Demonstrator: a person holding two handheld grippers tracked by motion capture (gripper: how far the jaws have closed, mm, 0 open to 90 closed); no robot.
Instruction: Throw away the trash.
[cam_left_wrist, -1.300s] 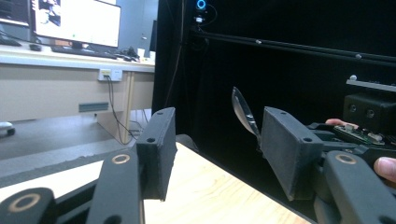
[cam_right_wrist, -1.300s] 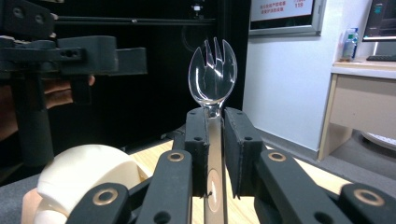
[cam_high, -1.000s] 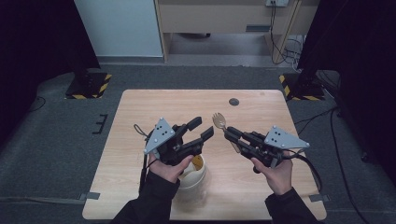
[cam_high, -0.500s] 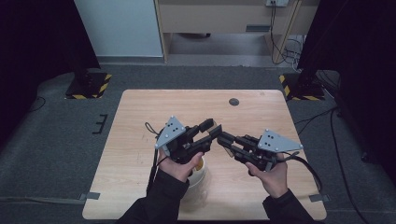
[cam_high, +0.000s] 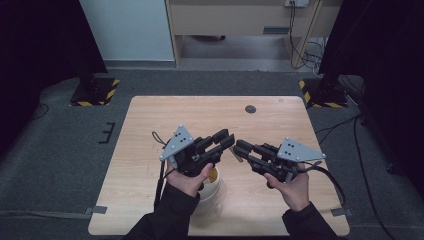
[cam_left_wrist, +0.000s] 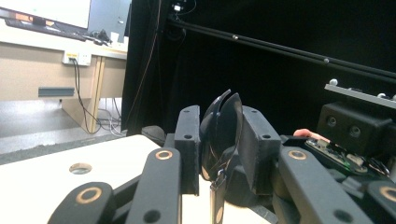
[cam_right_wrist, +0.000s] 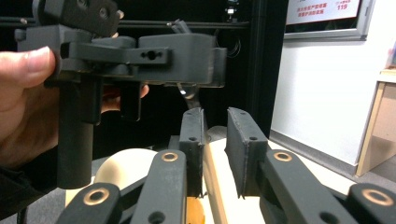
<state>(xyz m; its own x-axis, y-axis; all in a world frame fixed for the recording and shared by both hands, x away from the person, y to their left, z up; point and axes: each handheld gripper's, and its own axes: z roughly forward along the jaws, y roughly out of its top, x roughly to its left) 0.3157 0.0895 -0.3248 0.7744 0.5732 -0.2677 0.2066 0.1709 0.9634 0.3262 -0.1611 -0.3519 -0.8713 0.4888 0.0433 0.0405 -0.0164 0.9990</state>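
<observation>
Spoon (cam_high: 234, 153) hung in mid-air between the two tools, above the middle of the table (cam_high: 150, 125), a little nearer the front edge than the far one. And the left gripper (cam_high: 226, 139) had it! Its jaws had just been closing, and in the left gripper view they stood pressed on the spoon's bowl (cam_left_wrist: 224, 126), which sat upright and edge-on between the pads with the handle dropping away below.

The left hand (cam_high: 187, 180) came in from the front edge, wrapped round the tool's grip and angled toward the far right corner. It was held above the white cup (cam_high: 212, 192) that stood close to the front edge.

Opposite, the right hand (cam_high: 290, 187) pointed the right gripper (cam_high: 241, 147) leftward, tip to tip with its partner and almost touching. Its jaws had just been easing apart. The right gripper view showed a clear gap between them, with the thin metal handle (cam_right_wrist: 189, 93) lying along one jaw and rising to the left gripper above. Both forearms were low and bent inward, so the tools formed a shallow V over the wood.
</observation>
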